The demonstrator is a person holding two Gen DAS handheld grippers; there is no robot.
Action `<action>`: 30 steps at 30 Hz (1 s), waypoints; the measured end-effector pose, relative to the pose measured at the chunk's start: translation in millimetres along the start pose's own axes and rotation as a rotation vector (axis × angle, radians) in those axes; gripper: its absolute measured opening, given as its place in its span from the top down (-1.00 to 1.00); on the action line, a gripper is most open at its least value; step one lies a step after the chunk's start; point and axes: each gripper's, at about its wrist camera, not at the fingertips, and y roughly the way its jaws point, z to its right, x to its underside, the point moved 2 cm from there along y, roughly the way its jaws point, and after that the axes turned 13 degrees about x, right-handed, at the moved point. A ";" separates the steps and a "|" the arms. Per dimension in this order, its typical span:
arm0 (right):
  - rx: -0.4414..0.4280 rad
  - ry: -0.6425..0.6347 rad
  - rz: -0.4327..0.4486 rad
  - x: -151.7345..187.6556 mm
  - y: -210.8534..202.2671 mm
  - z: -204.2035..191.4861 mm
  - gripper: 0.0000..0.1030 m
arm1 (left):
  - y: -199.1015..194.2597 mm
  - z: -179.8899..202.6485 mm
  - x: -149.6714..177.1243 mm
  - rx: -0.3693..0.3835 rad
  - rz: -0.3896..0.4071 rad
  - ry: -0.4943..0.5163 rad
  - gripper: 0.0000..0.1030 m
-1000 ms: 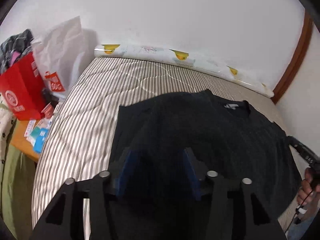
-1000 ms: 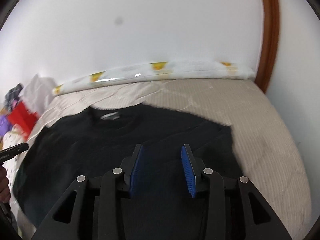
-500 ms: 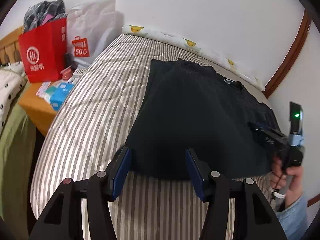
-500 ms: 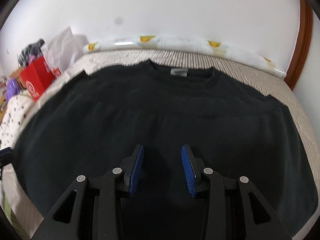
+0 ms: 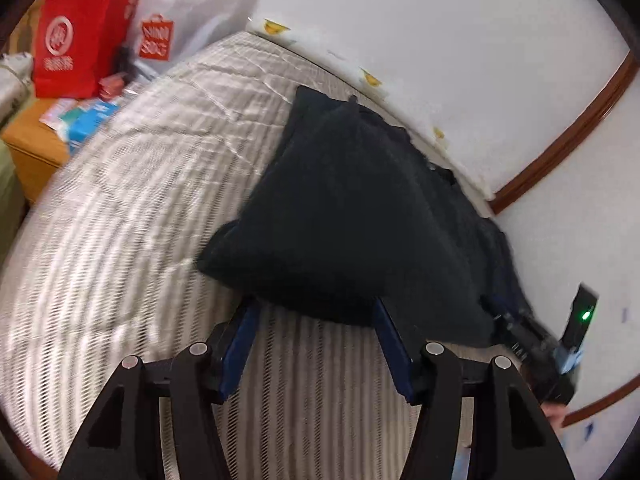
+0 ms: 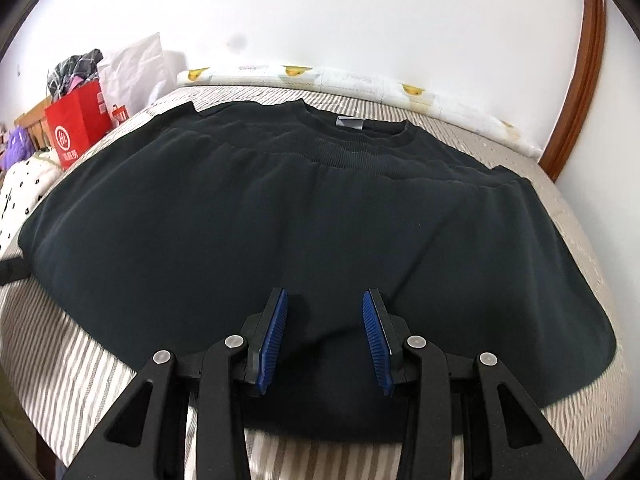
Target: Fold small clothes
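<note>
A black sweatshirt [image 6: 280,208] lies flat on the striped bed [image 6: 80,360], folded so its ribbed hem lies just below the neckline and grey label. It also shows in the left wrist view [image 5: 352,216], seen from its left side. My left gripper [image 5: 316,320] is open and empty, over the bed just off the garment's near edge. My right gripper [image 6: 325,320] is open and empty, hovering over the garment's near fold. The right gripper also shows at the right of the left wrist view [image 5: 536,340], beside the cloth.
A red paper bag [image 5: 80,28] and a white bag [image 5: 188,12] stand at the bed's far left, by a wooden bedside stand [image 5: 32,140] with small items. A rolled duck-print pad [image 6: 360,80] lies along the white wall. A wooden door frame [image 6: 580,80] is at right.
Both grippers have pulled back toward the near edge of the bed, jaws still open. The left one swung left and now views the sweatshirt from its side. The garment lies still.
</note>
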 end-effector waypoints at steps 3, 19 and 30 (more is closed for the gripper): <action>-0.002 0.032 0.001 8.3 -5.2 2.1 0.25 | 5.0 1.7 -3.8 0.002 0.008 0.003 -0.12; -0.039 0.075 0.037 16.7 -33.8 41.4 0.24 | 30.5 15.9 -21.1 -0.152 0.053 0.005 0.19; 0.038 0.150 0.021 24.0 -32.1 92.0 0.24 | 15.3 54.2 -37.9 -0.175 0.093 0.087 0.76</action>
